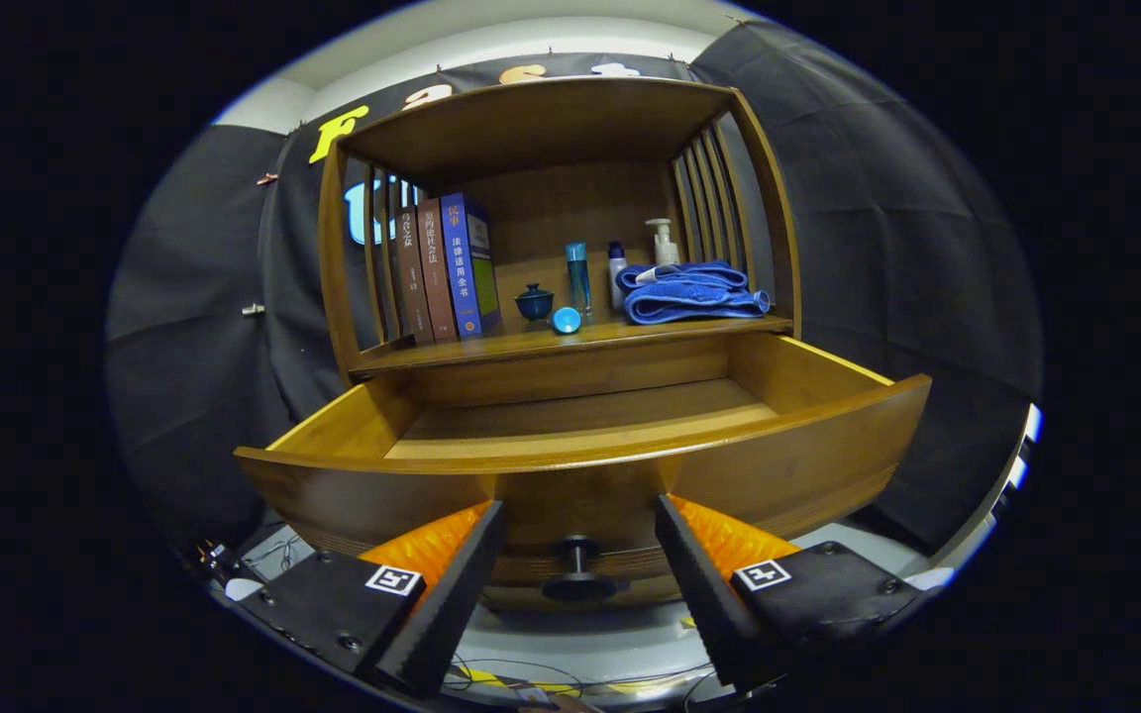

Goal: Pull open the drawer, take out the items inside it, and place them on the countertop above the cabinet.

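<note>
We kept our fingers (pixel 578 584) spread apart, the drawer (pixel 580 456) standing pulled open just ahead, its knob (pixel 576 569) between them untouched; a folded blue towel (pixel 694 294) lay on the worktop (pixel 570 342) above.

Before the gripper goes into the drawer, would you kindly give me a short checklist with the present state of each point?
1. Drawer pulled open: ok, its floor shows from above.
2. Gripper free: ok, fingers apart on either side of the knob, not touching it.
3. Items inside the drawer: cannot tell, the visible floor looks bare and the front wall hides the near part.
4. Room on the countertop: ok, bare wood lies in front of the books and cup.
5. Items already up there: blue towel, bottles, blue ball.
</note>
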Demonstrator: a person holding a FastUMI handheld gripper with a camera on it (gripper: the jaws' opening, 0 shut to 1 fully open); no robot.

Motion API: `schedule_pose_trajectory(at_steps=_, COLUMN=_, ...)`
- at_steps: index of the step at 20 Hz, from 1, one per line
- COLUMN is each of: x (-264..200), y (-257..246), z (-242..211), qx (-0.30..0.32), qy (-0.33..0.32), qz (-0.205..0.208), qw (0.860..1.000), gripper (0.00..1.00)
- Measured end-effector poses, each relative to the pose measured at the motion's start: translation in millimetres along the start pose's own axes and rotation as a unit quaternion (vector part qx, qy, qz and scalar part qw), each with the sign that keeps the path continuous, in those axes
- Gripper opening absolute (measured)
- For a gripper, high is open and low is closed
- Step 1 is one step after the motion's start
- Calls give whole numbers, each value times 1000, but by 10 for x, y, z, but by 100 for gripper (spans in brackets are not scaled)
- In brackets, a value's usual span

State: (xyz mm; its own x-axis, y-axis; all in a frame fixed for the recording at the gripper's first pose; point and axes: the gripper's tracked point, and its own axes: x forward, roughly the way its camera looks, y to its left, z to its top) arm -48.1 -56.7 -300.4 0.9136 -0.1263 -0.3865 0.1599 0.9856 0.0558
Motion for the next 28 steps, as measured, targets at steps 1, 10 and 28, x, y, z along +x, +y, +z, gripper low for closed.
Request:
schedule_pose_trajectory(at_steps=1, x=33, y=14, z=7, qx=0, qy=0, qz=0, qw=1000, gripper=99)
schedule_pose_trajectory(at_steps=10, x=781, y=32, z=272, qx=21, qy=-2, qz=8, qw=1000, gripper=99)
schedule_pose_trajectory(at_steps=28, x=1728, y=55, z=481, qx=22, qy=-1, qz=6, qw=1000, gripper=99)
